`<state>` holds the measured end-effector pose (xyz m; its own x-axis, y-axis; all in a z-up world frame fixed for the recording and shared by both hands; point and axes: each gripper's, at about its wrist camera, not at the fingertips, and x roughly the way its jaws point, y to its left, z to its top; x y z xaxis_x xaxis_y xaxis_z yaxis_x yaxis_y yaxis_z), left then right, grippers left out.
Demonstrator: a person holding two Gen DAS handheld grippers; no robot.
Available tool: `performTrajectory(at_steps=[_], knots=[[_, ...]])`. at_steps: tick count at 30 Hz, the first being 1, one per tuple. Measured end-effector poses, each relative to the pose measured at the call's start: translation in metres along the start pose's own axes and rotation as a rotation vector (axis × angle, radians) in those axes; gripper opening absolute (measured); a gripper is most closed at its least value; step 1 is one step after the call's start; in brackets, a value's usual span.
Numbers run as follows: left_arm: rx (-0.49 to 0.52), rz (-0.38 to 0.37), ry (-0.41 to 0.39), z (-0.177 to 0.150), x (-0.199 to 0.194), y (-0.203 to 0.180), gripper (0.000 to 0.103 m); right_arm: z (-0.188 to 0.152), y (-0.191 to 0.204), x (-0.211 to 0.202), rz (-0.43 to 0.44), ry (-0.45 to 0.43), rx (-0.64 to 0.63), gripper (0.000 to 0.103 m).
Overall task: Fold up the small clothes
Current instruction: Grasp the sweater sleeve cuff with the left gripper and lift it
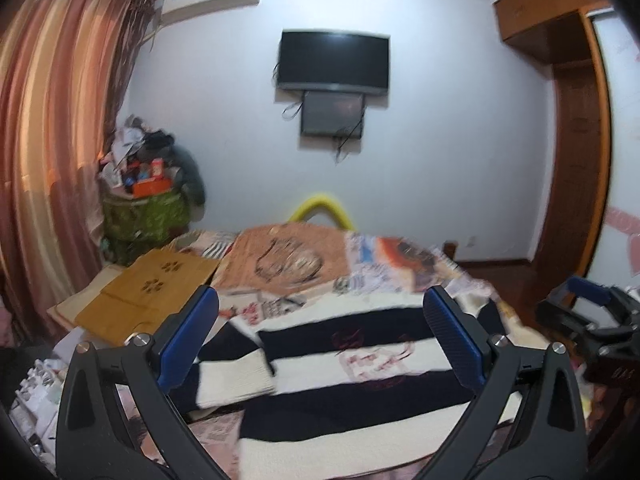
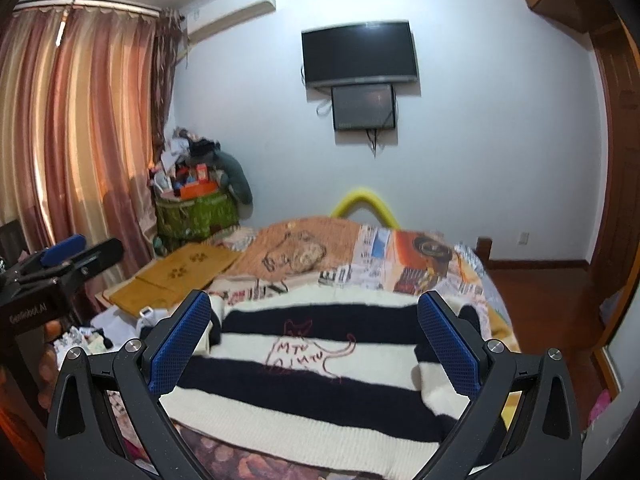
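Observation:
A small knitted sweater (image 1: pixel 340 392) with wide black and cream stripes and a red outline drawing lies flat on the bed; it also shows in the right wrist view (image 2: pixel 320 372). One sleeve (image 1: pixel 236 380) is folded in over its left side, another (image 2: pixel 440 384) over its right side. My left gripper (image 1: pixel 320 344) is open and empty, held above the sweater. My right gripper (image 2: pixel 314 344) is open and empty above it too. Each gripper shows at the edge of the other's view: the right gripper (image 1: pixel 592 320) and the left gripper (image 2: pixel 60 264).
The bed has a patterned bedspread (image 2: pixel 400 260). A yellow-brown folded board (image 1: pixel 148 292) lies at the bed's left side. A cluttered green basket (image 2: pixel 192 208) stands by the curtain (image 2: pixel 80 140). A TV (image 2: pixel 360 52) hangs on the far wall. Wooden floor (image 2: pixel 552 304) is to the right.

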<state>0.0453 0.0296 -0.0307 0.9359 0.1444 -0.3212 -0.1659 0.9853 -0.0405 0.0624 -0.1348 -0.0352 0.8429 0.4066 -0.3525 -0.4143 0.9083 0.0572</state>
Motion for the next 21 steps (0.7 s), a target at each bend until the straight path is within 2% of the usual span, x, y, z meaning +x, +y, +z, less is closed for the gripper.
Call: performTrajectory(at_steps=[6, 11, 14, 17, 21], knots=[[-0.021, 0.128, 0.176, -0.029, 0.059, 0.036, 0.103, -0.019, -0.013, 0.040, 0.008, 0.128, 0.027, 0.103], [-0.105, 0.183, 0.348, -0.066, 0.109, 0.082, 0.103, -0.034, -0.021, 0.074, 0.012, 0.236, 0.023, 0.103], [-0.112, 0.197, 0.434, -0.087, 0.135, 0.101, 0.103, -0.042, -0.025, 0.092, 0.020, 0.284, 0.024, 0.103], [-0.078, 0.196, 0.504, -0.106, 0.160, 0.109, 0.103, -0.049, -0.030, 0.111, 0.025, 0.330, 0.031, 0.102], [-0.030, 0.150, 0.603, -0.130, 0.187, 0.106, 0.103, -0.055, -0.037, 0.130, 0.018, 0.374, 0.029, 0.102]])
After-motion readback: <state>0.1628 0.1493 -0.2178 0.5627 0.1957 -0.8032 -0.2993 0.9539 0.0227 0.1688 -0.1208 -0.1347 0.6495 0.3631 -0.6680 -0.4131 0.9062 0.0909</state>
